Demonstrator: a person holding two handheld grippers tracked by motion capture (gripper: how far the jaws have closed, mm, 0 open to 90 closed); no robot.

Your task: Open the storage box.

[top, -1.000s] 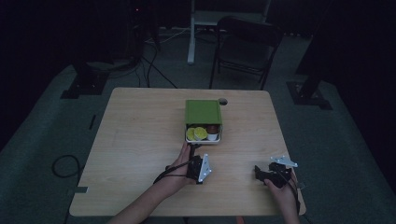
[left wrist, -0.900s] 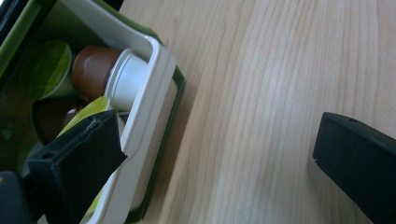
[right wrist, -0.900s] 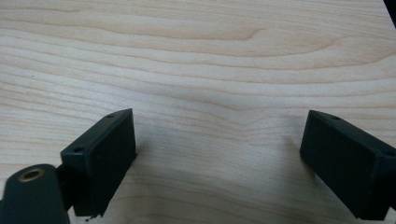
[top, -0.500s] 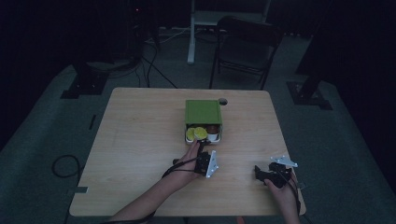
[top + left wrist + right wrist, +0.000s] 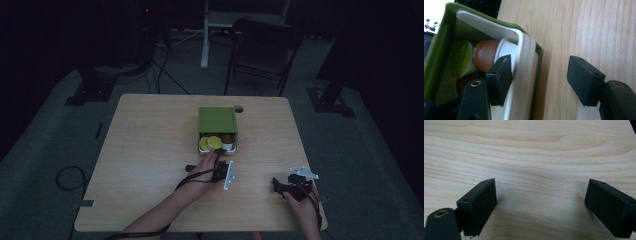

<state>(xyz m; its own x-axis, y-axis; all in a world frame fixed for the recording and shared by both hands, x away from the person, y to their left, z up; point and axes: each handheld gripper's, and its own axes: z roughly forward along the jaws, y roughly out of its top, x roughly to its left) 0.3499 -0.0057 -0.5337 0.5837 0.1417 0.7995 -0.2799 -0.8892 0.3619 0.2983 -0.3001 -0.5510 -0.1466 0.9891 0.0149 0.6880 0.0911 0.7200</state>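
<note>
Left gripper (image 5: 539,82) reaches level into the box's open end, jaws just closing around the white tray (image 5: 524,75) wall, one pad inside, not yet pinching. Green box (image 5: 217,120) sits mid-table (image 5: 150,150); three capsules visible there. Right gripper (image 5: 541,207) rests nearby, jaws spread, nothing held.

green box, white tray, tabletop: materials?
Green box: probably moulded plastic, matte, with rounded edges and even colour. White tray: likely glossy plastic, smooth with a soft sheen along its rounded rim; ceramic can't be ruled out. Tabletop: light wood or wood-look laminate, satin, with visible grain lines.
</note>
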